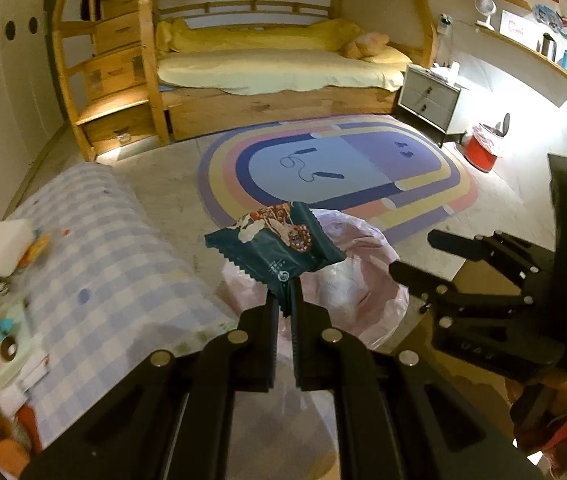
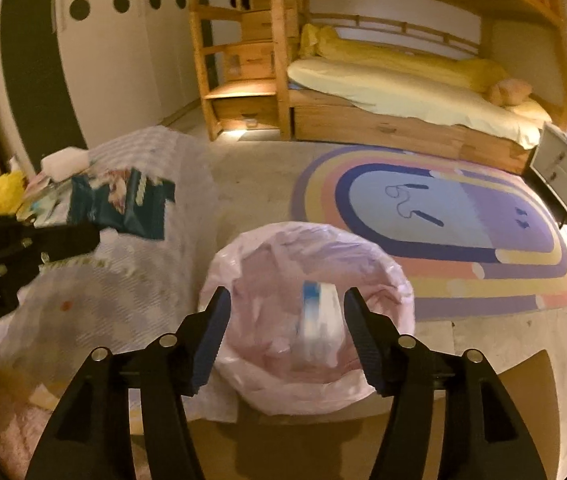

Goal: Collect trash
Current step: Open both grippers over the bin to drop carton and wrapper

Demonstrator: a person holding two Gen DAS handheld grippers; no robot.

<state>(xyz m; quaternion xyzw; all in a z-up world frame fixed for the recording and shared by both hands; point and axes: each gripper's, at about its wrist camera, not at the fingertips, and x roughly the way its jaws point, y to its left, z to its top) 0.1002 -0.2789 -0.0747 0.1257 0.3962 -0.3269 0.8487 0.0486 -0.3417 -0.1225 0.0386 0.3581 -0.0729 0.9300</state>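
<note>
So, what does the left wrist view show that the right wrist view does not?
Only the left view: wall shelves with a small fan, and the whole red bin. Only the right view: a blurred blue-and-white piece between the open right tool fingers, over the pink bag. Both: the left tool shut on the dark snack wrapper, the pink bag, rug, bed.

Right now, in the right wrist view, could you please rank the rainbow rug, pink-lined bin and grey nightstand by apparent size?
1. rainbow rug
2. pink-lined bin, though it sits nearest the camera
3. grey nightstand
</note>
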